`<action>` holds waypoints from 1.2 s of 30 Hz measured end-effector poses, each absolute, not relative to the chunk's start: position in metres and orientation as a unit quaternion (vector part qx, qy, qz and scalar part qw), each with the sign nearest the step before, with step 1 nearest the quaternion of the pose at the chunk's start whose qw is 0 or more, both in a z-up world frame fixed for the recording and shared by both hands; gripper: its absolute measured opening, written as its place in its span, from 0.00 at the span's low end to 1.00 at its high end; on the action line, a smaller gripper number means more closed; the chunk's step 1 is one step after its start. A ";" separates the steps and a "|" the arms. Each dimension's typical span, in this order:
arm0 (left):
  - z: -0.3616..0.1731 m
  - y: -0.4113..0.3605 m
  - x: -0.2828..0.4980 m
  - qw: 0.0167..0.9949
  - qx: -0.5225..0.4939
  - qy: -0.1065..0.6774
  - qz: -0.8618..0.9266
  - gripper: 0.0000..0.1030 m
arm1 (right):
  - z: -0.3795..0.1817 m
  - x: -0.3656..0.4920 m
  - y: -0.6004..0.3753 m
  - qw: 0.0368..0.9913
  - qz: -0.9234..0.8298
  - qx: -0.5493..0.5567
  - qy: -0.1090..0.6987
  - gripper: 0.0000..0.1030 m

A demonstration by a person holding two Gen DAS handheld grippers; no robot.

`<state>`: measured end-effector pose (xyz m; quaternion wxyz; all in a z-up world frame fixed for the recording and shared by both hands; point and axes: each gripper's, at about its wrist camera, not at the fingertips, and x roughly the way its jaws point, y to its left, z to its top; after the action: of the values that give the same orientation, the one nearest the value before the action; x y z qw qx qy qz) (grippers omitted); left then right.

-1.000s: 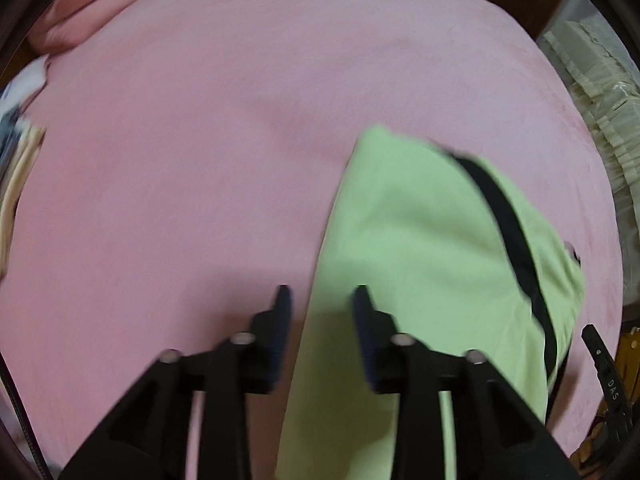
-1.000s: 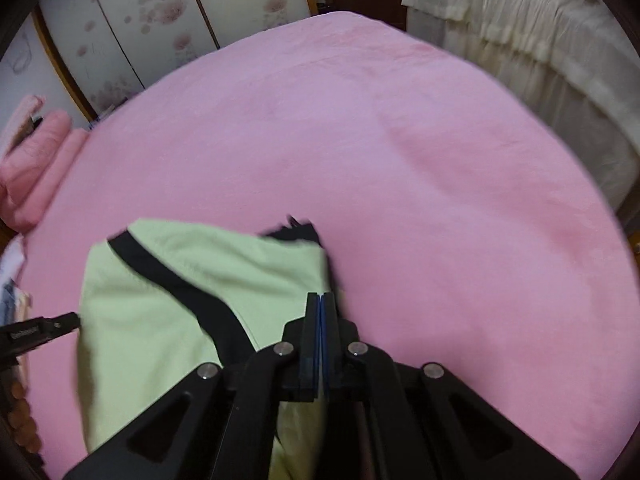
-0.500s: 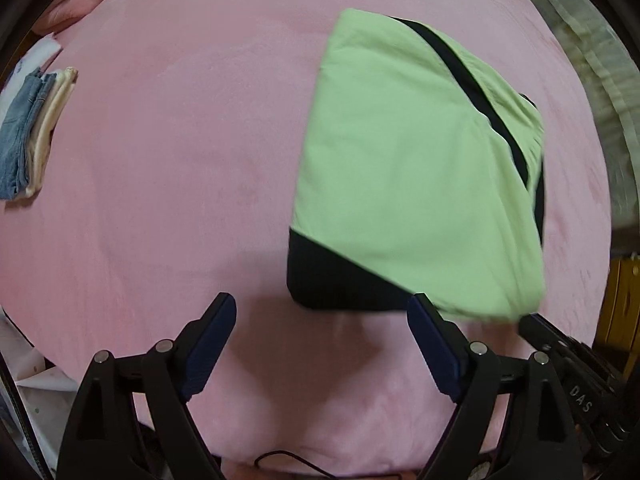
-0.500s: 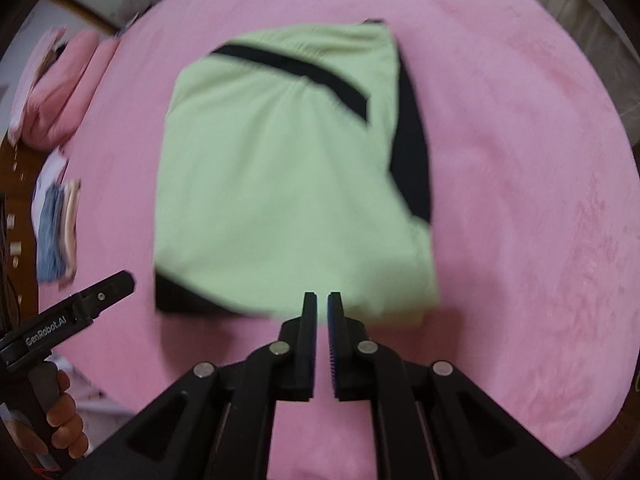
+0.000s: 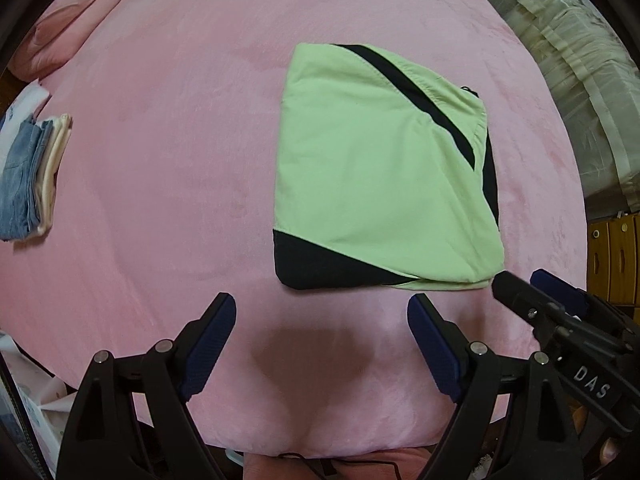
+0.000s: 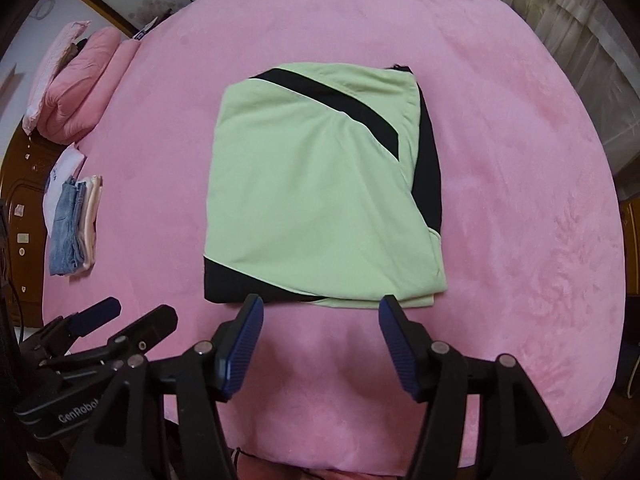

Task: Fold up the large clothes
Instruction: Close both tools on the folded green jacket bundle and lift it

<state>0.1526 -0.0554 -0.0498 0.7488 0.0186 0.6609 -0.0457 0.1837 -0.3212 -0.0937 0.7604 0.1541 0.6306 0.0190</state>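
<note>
Your fingers (image 5: 434, 344) on the left gripper (image 5: 322, 346) stand spread wide with only pink bed cover (image 5: 168, 168) between them. On the right gripper (image 6: 320, 338) the jaws are opening — nothing sits between them either, though the pads frame the near edge of the folded garment (image 6: 312, 200) in that view.

That lime-green and black garment lies flat at the centre of the right wrist frame and right of centre in the left wrist frame, folded into a rough square, its black corner at the lower left.

No container shows. A small stack of folded clothes (image 6: 74, 226), denim on top, rests at the left edge, with a pink pillow (image 6: 82, 96) in the upper left.

A second ago your right jaws were clamped shut right at the fabric and the left ones were narrower; since then both grippers have pulled back and up — the whole garment now fits in view.
</note>
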 end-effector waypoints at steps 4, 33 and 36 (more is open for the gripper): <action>-0.052 -0.058 0.161 0.745 0.006 0.665 -0.047 0.84 | -0.092 0.184 -0.318 0.763 0.026 0.144 0.630 0.60; -0.236 -0.021 0.308 0.682 -0.141 0.702 -0.153 0.92 | -0.291 0.279 -0.455 0.646 0.124 0.431 0.617 0.44; -0.237 -0.041 0.315 0.678 -0.110 0.710 -0.153 0.91 | -0.294 0.284 -0.452 0.638 0.126 0.440 0.619 0.33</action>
<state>0.3154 -0.0410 -0.2366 0.6785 -0.1096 0.7101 -0.1530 0.2837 -0.4516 -0.2940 0.6380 0.4397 0.6195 0.1257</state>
